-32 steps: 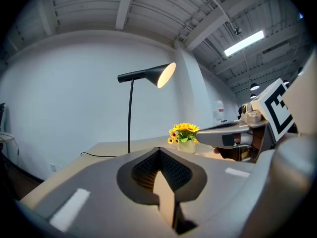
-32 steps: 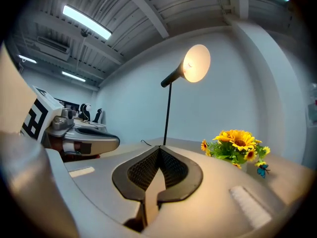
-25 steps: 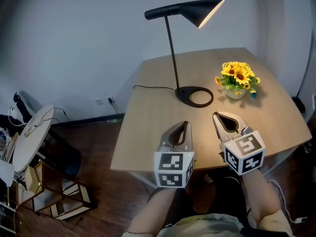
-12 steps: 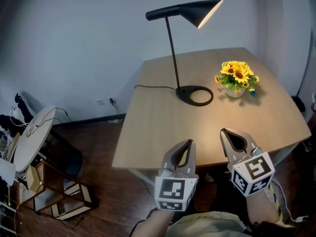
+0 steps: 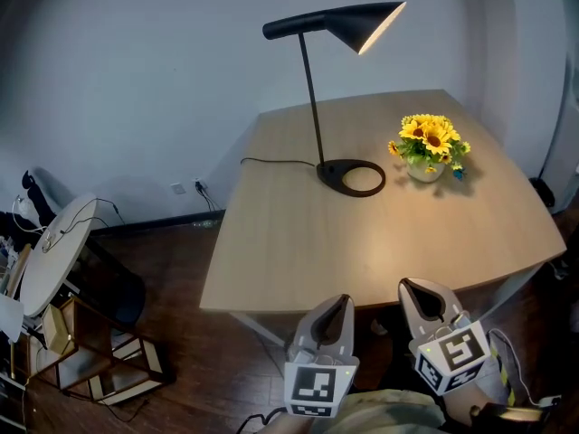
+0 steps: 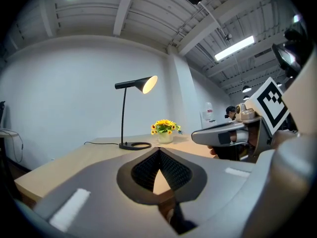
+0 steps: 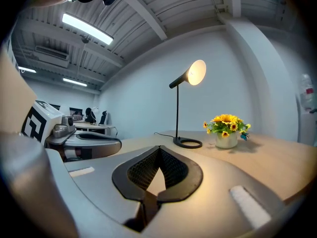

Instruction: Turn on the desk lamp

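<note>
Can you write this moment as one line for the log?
desk lamp: lit | left tongs: shut, empty | right tongs: shut, empty | both: off near edge of table, not touching lamp

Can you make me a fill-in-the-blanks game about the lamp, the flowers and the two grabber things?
1. The shade of the desk lamp glows, so the lamp is switched ____.
2. The flowers in the pot on the table are the colour ____.
3. The left hand-held gripper and the right hand-held gripper each have their jaws ____, with nothing held between them.

Missing words: on; yellow; shut.
</note>
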The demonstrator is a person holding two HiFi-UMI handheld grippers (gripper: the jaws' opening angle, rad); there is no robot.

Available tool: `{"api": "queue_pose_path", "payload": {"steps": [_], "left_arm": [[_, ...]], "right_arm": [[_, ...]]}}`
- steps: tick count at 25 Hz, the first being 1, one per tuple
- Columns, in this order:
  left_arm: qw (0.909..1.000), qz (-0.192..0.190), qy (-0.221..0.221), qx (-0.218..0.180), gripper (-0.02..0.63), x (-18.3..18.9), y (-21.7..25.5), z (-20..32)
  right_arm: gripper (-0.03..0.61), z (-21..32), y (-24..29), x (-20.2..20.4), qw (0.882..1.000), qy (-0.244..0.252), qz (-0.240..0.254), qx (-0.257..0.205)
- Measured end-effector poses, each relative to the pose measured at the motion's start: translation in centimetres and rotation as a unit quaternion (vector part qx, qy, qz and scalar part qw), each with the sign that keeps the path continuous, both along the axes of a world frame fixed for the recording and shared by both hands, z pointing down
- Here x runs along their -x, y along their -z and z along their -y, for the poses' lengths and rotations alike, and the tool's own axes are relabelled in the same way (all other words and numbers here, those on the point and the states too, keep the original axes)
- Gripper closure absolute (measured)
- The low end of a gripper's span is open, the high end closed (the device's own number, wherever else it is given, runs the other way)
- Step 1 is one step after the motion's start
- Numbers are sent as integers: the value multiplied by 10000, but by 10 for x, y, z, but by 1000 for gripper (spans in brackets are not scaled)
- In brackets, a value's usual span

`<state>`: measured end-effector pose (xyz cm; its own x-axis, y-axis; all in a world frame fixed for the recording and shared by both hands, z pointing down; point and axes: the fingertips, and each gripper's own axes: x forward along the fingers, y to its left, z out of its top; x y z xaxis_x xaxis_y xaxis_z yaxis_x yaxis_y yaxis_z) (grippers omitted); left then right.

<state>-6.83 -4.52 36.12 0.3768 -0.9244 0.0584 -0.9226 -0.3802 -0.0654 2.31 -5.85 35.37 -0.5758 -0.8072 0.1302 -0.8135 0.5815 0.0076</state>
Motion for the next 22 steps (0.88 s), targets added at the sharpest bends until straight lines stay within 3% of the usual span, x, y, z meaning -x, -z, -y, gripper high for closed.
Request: {"api": "queue_pose_path", "payload": {"steps": [7, 22], "left_arm": [[9998, 8, 109, 192, 618, 1, -34, -12], [9993, -116, 214, 292, 618, 3, -56, -20]], "right_arm": [[580, -13, -35, -3, 9993, -50, -207, 295], [581, -28, -63, 7, 9984, -100, -363, 414]]}}
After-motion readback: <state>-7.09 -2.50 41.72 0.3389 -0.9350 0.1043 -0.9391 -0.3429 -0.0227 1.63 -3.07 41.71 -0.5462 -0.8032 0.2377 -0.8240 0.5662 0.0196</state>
